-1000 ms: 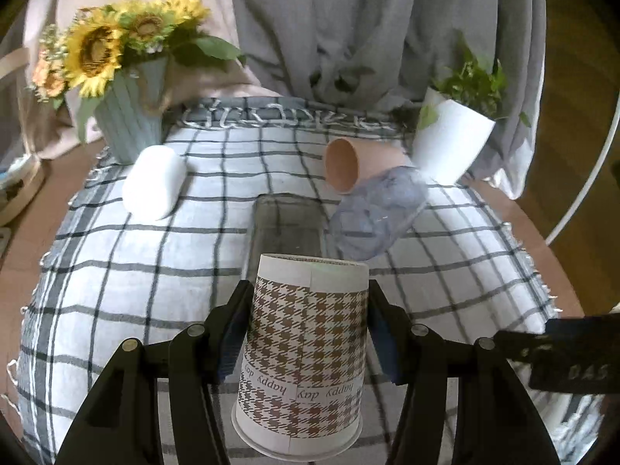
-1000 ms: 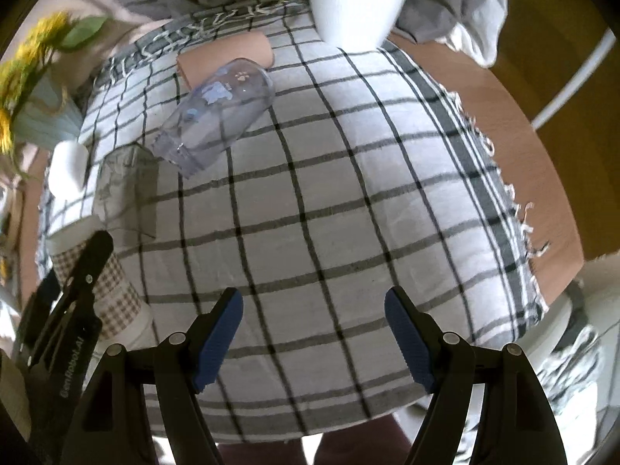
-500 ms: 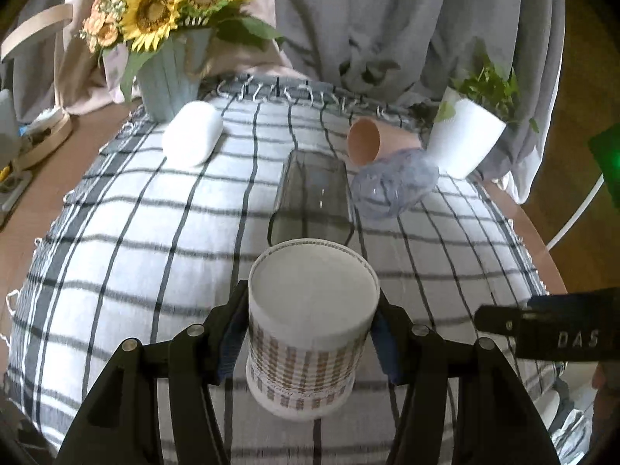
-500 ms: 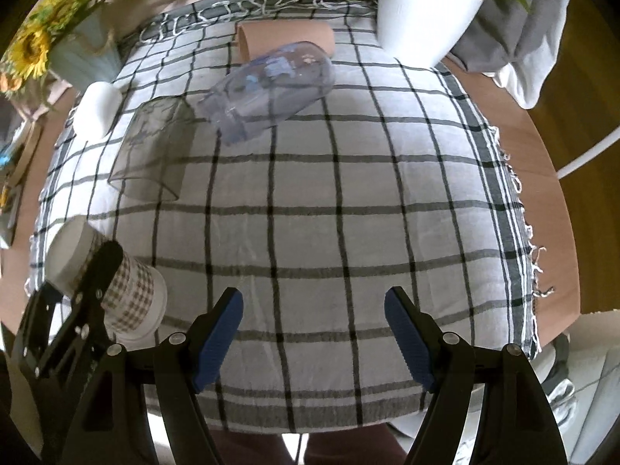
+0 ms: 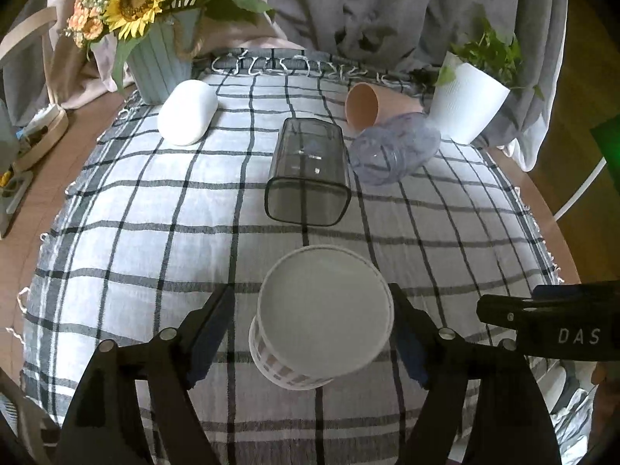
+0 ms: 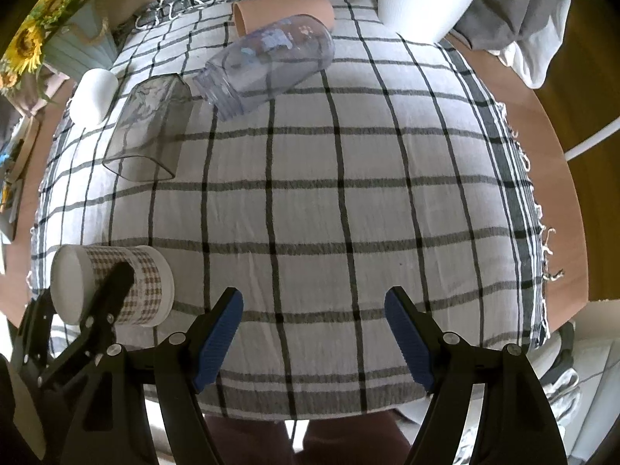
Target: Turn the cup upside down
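cup [image 5: 323,314] base-up between left tongs [image 5: 310,333]

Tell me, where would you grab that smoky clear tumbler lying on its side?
Across the flat side walls of the smoky tumbler, near its middle, coming from above. It lies with its open mouth toward the camera; a hand-held gripper probably closes more surely on the flat walls than on the thin rim.
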A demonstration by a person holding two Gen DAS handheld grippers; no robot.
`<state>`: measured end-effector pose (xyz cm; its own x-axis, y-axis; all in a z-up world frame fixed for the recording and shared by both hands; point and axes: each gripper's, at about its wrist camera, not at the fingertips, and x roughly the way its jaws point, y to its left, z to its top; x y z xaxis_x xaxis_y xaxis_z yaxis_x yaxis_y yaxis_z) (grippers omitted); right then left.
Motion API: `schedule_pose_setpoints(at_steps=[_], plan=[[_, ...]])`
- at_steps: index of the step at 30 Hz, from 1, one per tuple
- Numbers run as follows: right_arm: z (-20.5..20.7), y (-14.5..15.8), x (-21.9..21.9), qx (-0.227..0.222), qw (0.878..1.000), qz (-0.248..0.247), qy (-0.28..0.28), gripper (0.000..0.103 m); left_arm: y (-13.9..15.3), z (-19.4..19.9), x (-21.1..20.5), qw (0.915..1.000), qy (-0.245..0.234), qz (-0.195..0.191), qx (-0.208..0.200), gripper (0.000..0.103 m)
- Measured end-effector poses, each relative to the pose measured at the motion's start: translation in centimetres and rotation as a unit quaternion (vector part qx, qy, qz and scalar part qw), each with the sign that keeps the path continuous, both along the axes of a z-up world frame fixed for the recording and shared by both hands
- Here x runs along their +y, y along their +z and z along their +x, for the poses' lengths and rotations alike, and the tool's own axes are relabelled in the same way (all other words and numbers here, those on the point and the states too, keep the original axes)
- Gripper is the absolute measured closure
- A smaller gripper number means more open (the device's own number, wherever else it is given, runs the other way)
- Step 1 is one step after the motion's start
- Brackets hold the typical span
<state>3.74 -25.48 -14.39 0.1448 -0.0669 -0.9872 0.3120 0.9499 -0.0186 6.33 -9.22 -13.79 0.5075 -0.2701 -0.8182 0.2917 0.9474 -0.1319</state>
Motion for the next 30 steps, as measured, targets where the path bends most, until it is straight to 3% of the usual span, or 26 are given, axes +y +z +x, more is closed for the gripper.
schedule_pose_setpoints(at_steps=[1,7,10,17,22,30], plan=[[-0.1,0.0,-0.1,0.0,1.0,0.0,-0.002,0.025,0.1,0.0,-0.1,1.0,0.0,0.006,0.002,0.017],[-0.8,0.9,-0.7,-0.01,1.0,0.001,-0.018,0.023,2.0,-0.3,-0.1,0.9994,0.002,0.03,0.017,0.015],[-1.4,1.9,-1.0,-0.024,0.999,-0.001,-0.027,0.023,3.8,-0.9,0.2,0.9992,0.008,0.04,0.006,0.007],[-3.2,5.8,-0.3,-0.095,0.995,-0.014,-0.033,0.02,7.5,-2.0,1.8,0.9969,0.037,0.062,-0.031,0.0],[-4.6,8.2,1.3,-0.154,0.987,-0.026,-0.036,0.012,9.1,-2.4,4.1,0.9946,0.06,0.072,-0.044,0.0],[-5.9,9.9,4.2,-0.191,0.981,-0.008,-0.039,0.01,10.7,-2.8,7.1,0.9924,0.072,0.081,-0.06,0.0]])
